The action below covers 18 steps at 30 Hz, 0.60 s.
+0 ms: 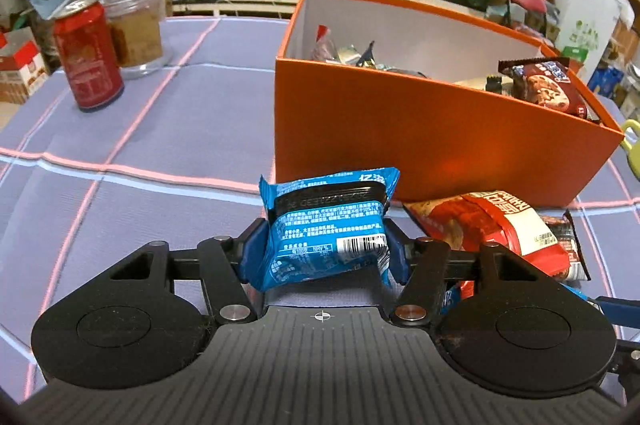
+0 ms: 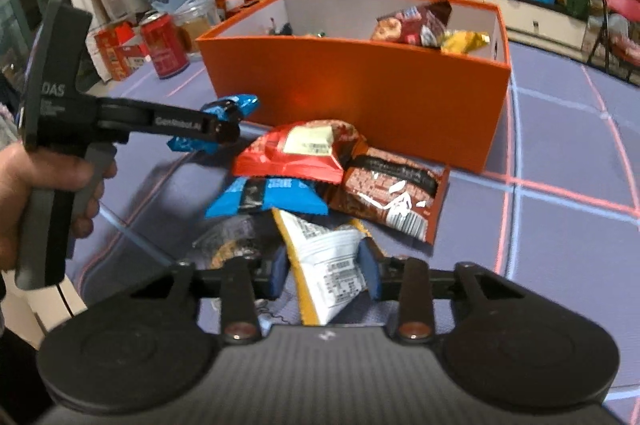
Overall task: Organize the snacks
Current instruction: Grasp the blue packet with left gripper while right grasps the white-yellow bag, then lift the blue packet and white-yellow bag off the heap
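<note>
Left gripper [image 1: 326,245] is clamped on a blue snack pack [image 1: 328,225], held off the cloth just in front of the orange box [image 1: 420,133]. From the right wrist view the same gripper [image 2: 224,123] sits left of the pile, with a hand [image 2: 36,181] on its handle.

Right gripper [image 2: 326,271] has its blue pads on either side of a white-and-yellow packet [image 2: 328,265] at the near edge of the pile; pads look to touch it, but a firm pinch can't be confirmed.

Pile on the purple checked tablecloth [image 1: 160,129], between the grippers and the box:
- red packet [image 2: 296,151] on top, nearest the box wall
- brown cookie packet [image 2: 392,193] to its right
- second blue packet [image 2: 272,197] under the red one
- clear-wrapped snack [image 2: 228,241] left of the white packet, partly hidden

Box is open-topped and already holds several snacks, including a chocolate-chip cookie pack [image 1: 544,85] and a yellow wrapper [image 2: 466,41] by the right wall.

Off to the left of the box, well apart: red drink can [image 1: 88,61] and a clear plastic jar [image 1: 136,29], touching or nearly so. A yellow-green object [image 1: 632,149] shows at the right frame edge, too cropped to identify
</note>
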Available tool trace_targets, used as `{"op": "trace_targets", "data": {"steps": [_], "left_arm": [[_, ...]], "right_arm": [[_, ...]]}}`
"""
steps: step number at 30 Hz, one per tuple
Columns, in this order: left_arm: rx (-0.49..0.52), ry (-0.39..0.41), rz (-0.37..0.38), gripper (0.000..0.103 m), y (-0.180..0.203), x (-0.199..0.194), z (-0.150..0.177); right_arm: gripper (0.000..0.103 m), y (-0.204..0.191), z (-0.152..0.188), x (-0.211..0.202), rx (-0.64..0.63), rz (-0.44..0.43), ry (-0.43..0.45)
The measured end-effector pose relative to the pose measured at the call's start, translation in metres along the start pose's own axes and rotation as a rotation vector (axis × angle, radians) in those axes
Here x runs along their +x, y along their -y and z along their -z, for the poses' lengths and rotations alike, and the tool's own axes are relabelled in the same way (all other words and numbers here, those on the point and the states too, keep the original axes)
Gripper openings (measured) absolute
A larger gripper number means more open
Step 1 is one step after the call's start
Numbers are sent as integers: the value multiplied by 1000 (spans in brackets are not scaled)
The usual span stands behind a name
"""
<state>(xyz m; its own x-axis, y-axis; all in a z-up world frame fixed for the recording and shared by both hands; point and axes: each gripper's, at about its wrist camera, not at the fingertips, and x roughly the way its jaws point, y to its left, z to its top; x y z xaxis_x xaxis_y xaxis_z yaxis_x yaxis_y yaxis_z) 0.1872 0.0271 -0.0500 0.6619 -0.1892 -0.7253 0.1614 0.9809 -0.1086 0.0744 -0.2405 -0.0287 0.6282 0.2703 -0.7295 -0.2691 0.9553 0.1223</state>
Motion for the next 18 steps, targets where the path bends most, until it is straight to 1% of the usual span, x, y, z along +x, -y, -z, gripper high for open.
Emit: {"op": "trace_targets", "data": {"steps": [3, 6, 8, 10, 13, 14, 16, 18], "left_arm": [[1, -9, 2, 38, 0, 0, 0], [7, -8, 4, 38, 3, 0, 0], [9, -7, 6, 38, 4, 0, 1], [9, -6, 5, 39, 4, 0, 0], [8, -8, 5, 39, 4, 1, 0], [8, -9, 4, 39, 4, 1, 0], [6, -9, 5, 39, 3, 1, 0], [6, -14, 10, 39, 3, 1, 0]], "right_arm": [[32, -5, 2, -1, -31, 4, -5], [32, -10, 3, 2, -71, 30, -9], [32, -13, 4, 4, -104, 75, -1], [35, -17, 8, 9, -151, 116, -5], [51, -20, 14, 16, -191, 140, -13], [59, -24, 16, 18, -229, 160, -17], [64, -35, 24, 19, -342, 219, 13], [69, -40, 29, 20, -416, 242, 35]]}}
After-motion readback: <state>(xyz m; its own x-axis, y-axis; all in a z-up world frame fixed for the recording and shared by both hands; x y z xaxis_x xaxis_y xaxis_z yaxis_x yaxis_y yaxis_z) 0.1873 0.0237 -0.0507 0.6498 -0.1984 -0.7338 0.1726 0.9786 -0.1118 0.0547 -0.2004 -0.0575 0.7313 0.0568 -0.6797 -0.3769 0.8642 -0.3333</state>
